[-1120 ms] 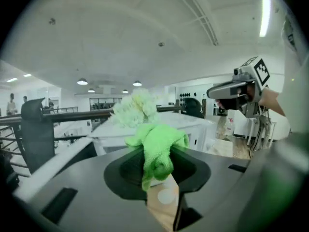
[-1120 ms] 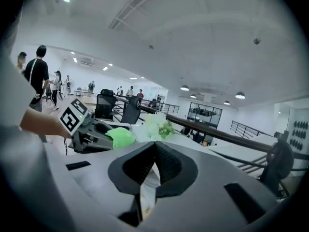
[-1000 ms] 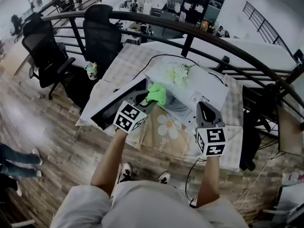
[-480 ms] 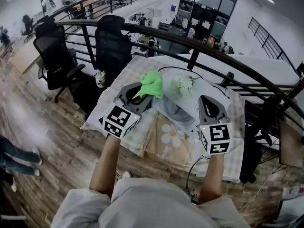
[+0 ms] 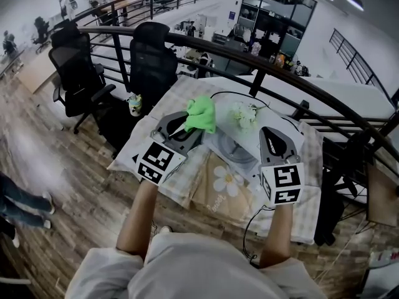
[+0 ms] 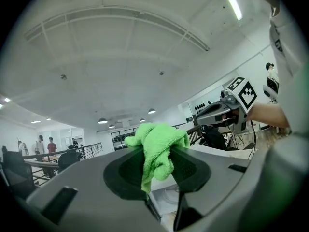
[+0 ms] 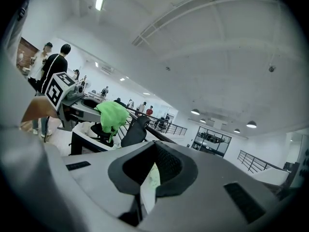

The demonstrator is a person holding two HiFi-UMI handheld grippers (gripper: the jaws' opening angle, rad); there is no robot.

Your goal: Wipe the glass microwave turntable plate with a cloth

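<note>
Cloth, clenched in my left hand-held gripper, has risen clear of the glass plate; my right hand-held gripper pinches its rim; wiping looks paused.

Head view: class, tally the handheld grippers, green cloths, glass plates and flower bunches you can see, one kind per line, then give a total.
Grippers: 2, left gripper and right gripper
Green cloth: 1
Glass plate: 1
Flower bunch: 1
Total: 5

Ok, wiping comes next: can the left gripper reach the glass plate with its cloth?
Probably yes. The left gripper is shut on the green cloth, just beside the glass plate, which the right gripper seems to hold by its edge; nothing shows between them.
</note>
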